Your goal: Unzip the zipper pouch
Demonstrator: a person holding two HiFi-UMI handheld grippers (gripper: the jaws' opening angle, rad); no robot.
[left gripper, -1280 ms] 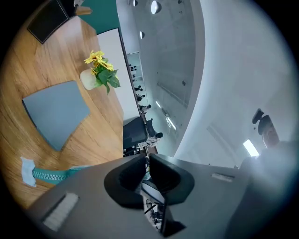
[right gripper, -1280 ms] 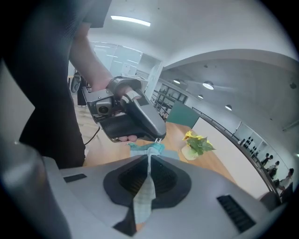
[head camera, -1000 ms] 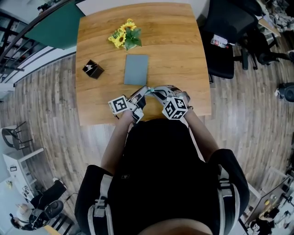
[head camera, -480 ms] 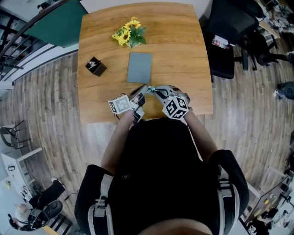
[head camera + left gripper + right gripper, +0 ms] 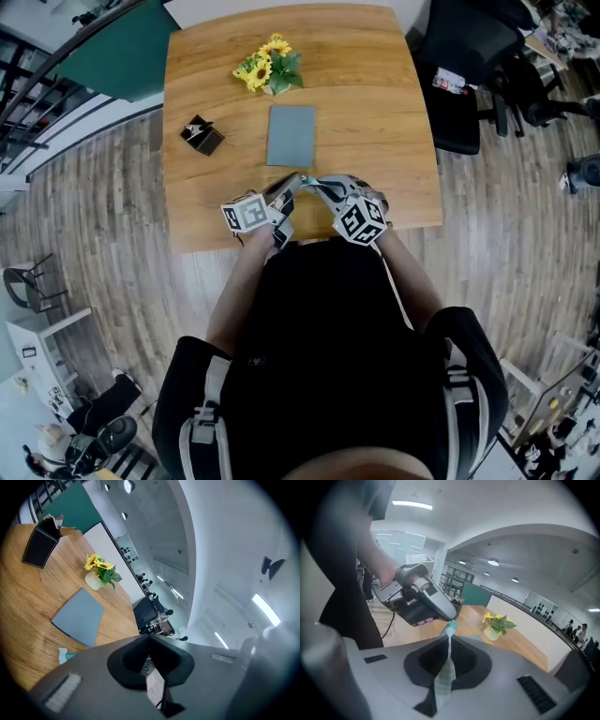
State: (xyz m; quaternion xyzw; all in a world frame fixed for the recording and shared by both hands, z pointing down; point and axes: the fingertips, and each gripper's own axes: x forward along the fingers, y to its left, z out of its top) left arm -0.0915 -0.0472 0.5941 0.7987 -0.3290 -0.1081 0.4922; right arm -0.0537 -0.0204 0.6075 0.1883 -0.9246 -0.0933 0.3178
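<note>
Pouch (image 5: 444, 681) held in air over table's (image 5: 394, 112) near edge. R gripper (image 5: 450, 638) clamped on its fabric, L gripper (image 5: 149, 637) pinched shut on its teal zip end. Zip prob not open yet; whole pull left.

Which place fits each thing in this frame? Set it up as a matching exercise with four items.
Things:
1 sunflowers
2 grey pad
3 black box
4 zipper pouch

Places:
A clamped between closed jaws
B far end of the table
C left part of the table, as the head view shows it
D lying flat mid-table

Pairs: 1-B; 2-D; 3-C; 4-A
</note>
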